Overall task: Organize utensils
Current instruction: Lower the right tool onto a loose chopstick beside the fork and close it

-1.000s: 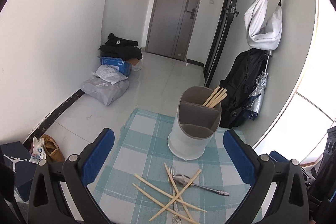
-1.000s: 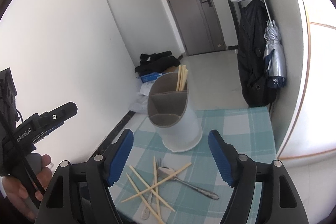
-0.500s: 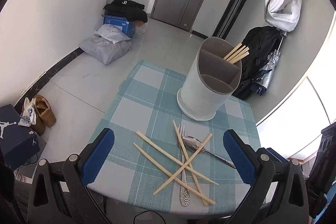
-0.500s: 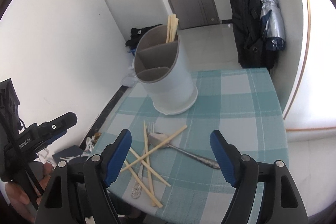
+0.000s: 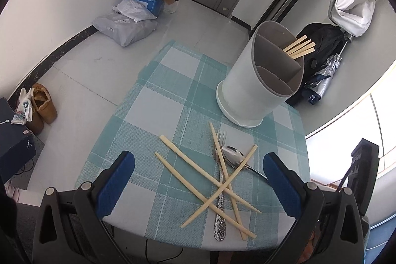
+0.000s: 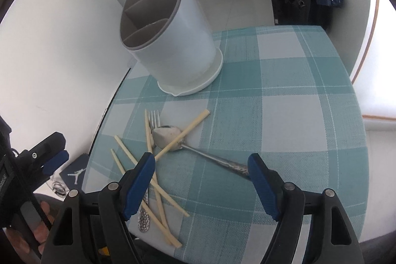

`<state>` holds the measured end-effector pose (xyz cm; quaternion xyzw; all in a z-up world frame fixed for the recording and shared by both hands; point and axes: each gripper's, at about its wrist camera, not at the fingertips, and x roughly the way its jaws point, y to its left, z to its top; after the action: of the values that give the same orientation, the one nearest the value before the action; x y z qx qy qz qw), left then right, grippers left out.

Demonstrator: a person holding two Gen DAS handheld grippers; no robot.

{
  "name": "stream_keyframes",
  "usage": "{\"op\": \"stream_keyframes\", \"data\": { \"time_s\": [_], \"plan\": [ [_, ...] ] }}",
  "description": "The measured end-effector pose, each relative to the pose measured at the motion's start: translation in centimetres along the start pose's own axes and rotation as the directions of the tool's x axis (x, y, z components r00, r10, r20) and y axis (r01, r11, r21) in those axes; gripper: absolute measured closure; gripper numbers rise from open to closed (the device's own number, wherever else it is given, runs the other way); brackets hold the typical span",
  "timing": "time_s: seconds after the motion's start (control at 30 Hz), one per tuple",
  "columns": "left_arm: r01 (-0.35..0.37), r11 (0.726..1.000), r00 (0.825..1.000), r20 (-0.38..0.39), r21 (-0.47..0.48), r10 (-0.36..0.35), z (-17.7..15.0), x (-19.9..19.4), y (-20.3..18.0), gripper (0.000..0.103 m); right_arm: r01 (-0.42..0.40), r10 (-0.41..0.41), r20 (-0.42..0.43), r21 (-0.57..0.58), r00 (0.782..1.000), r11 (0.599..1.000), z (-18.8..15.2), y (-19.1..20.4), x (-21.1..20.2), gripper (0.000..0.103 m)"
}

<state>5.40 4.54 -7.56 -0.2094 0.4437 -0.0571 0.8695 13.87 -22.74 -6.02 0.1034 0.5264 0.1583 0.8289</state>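
**Inspector:** Both tools have dropped toward the tabletop (image 5: 173,100) since the earlier views and now tilt further down at it; the utensil pile fills more of each view, while nothing on the cloth has shifted.

**Clerk:** Progress on the sorting?

**Inspector:** Partial. The divided holder (image 5: 262,81) stands upright at the far side of the tabletop, with a bundle of chopsticks (image 5: 300,48) already in its rear compartment. The two nearer compartments look empty, though their floors are not fully shown. Left to do: four loose chopsticks (image 5: 222,180) lying crossed on the cloth, a fork (image 5: 219,192) beneath them, and a spoon (image 6: 183,142) whose bowl sits under one stick.

**Clerk:** And the tools?

**Inspector:** The left tool (image 5: 198,184) stands wide apart with nothing between its blue pads; it hangs over the pile without contact that I can make out. The right tool (image 6: 201,180) is likewise spread wide and carries nothing. The spoon handle runs across the gap toward its right finger, but whether that pad touches it I cannot tell.
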Motion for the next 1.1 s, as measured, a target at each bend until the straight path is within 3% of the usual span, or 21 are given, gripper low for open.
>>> {"op": "stream_keyframes", "data": {
  "time_s": [0.23,0.33,0.4,0.53,0.8,0.87,1.1],
  "plan": [
    [0.010,0.999,1.000,-0.012,-0.047,-0.010,1.1,0.2,1.2,0.001,0.009,-0.003,-0.116,0.052,0.993,0.999,2.7,-0.2,4.0,0.045],
    [0.008,0.996,1.000,-0.015,-0.086,-0.009,1.7,0.2,2.2,0.001,0.029,-0.021,-0.128,0.062,0.992,0.998,4.0,0.1,4.9,0.054],
    [0.000,0.994,1.000,-0.010,-0.113,-0.002,2.0,0.2,2.7,0.001,0.097,-0.090,-0.148,0.040,0.985,0.995,4.5,0.6,5.4,0.064],
    [-0.006,0.986,1.000,-0.020,-0.167,0.003,2.3,0.5,3.6,0.001,0.187,-0.184,-0.172,0.003,0.968,0.982,4.9,1.8,6.0,0.069],
    [-0.006,0.983,1.000,0.003,-0.183,0.006,2.7,-0.2,4.1,0.001,0.335,-0.342,-0.171,-0.073,0.924,0.940,4.4,4.3,7.1,0.071],
    [-0.005,0.983,1.000,0.007,-0.185,0.007,2.7,-0.3,4.2,0.001,0.371,-0.383,-0.154,-0.097,0.911,0.923,4.1,5.0,7.3,0.077],
    [-0.011,0.982,1.000,0.023,-0.189,0.015,2.8,-0.8,4.7,0.001,0.397,-0.403,-0.073,-0.093,0.912,0.913,3.3,5.4,7.0,0.093]
  ]
}}
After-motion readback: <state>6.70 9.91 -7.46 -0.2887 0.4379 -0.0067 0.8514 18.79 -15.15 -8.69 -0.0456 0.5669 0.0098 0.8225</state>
